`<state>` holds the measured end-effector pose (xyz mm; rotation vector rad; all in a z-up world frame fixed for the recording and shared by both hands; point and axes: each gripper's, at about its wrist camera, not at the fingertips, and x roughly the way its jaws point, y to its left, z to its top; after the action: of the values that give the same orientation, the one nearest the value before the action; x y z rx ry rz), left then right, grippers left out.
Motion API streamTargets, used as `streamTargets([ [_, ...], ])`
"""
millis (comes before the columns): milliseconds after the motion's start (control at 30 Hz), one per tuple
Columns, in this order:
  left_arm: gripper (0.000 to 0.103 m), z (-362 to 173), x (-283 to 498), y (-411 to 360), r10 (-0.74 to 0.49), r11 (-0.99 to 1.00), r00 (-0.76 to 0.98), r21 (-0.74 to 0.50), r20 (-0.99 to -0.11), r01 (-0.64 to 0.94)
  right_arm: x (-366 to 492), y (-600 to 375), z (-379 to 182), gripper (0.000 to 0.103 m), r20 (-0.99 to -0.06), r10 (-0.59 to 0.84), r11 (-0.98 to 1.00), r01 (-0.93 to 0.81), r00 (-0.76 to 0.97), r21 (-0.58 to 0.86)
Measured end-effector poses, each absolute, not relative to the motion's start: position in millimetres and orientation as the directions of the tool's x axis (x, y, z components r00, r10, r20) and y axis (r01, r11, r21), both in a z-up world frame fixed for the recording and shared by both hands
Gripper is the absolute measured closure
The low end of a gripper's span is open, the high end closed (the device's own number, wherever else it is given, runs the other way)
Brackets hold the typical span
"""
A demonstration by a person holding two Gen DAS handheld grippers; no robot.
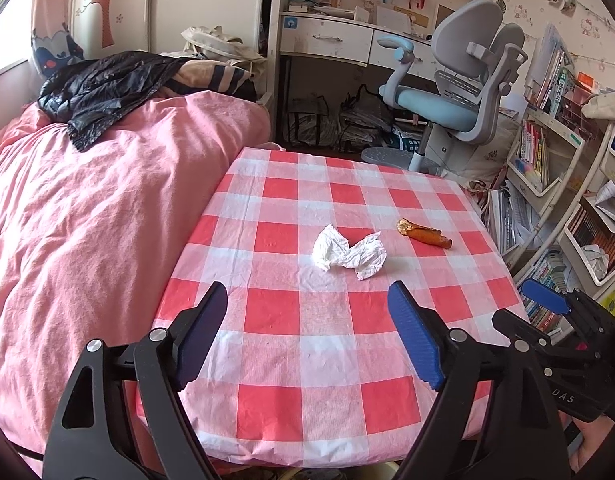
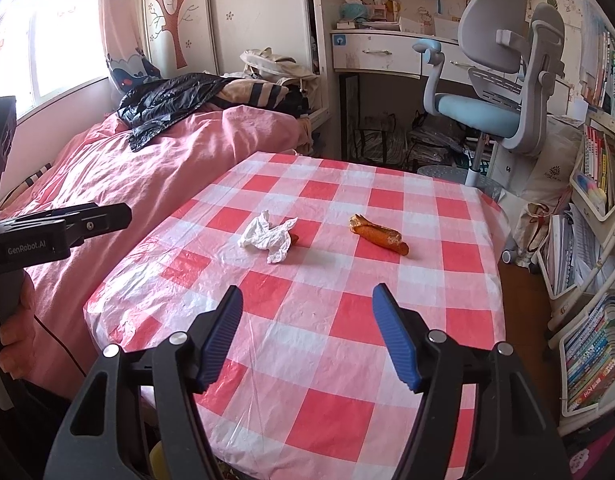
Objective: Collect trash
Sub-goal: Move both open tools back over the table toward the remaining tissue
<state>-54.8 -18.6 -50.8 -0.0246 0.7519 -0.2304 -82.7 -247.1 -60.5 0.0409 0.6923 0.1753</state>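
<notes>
Left claw (image 1: 307, 304) released, jaws spread wide, nothing between, hovering over near edge of desk (image 1: 275, 312). Right claw (image 2: 307, 306) likewise released, empty, alongside. Ahead on checked cloth: crumpled tissue (image 1: 349, 254) mid-desk, untouched; orange-brown wrapper (image 1: 423, 234) just beyond to right, apart from tissue. Both pieces left to pick up; nothing collected as far as visible; no bin in view. Pink bed (image 1: 99, 208) beside desk, black jacket (image 1: 103, 88) on it. Readable: "GenRobot.AI" on left handle (image 2: 27, 246); "DAS" on right.

table (image 1: 307, 344): red-white checked cloth | crumpled tissue (image 1: 349, 254) ahead of left jaws | orange wrapper (image 1: 423, 234) beyond, right
</notes>
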Motion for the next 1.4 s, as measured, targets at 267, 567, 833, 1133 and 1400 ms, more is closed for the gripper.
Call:
streamTargets([
  [267, 0.024, -52, -54, -19, -0.215, 0.974, 0.703, -0.098, -0.678, 0.203, -83, -248, -61, 0.038, -0.631, 0.175, 0.984, -0.148, 0.756, 0.097],
  [567, 0.024, -56, -51, -22, -0.215, 0.973, 0.698, -0.09, -0.683, 0.212, -82, -248, -61, 0.038, -0.632, 0.175, 0.984, -0.148, 0.755, 0.096],
  [833, 0.024, -57, -50, -23, -0.216, 0.973, 0.697, -0.089, -0.683, 0.213, -77, -248, -64, 0.038, -0.637, 0.179, 0.983, -0.156, 0.75, 0.093],
  [1133, 0.024, -55, -46, -29, -0.221, 0.971, 0.695, -0.087, -0.684, 0.224, -71, -243, -67, 0.038, -0.646, 0.186, 0.981, -0.171, 0.74, 0.086],
  [1400, 0.024, -54, -41, -32, -0.228, 0.968, 0.691, -0.083, -0.686, 0.237, -65, -241, -68, 0.038, -0.651, 0.191, 0.98, -0.178, 0.735, 0.086],
])
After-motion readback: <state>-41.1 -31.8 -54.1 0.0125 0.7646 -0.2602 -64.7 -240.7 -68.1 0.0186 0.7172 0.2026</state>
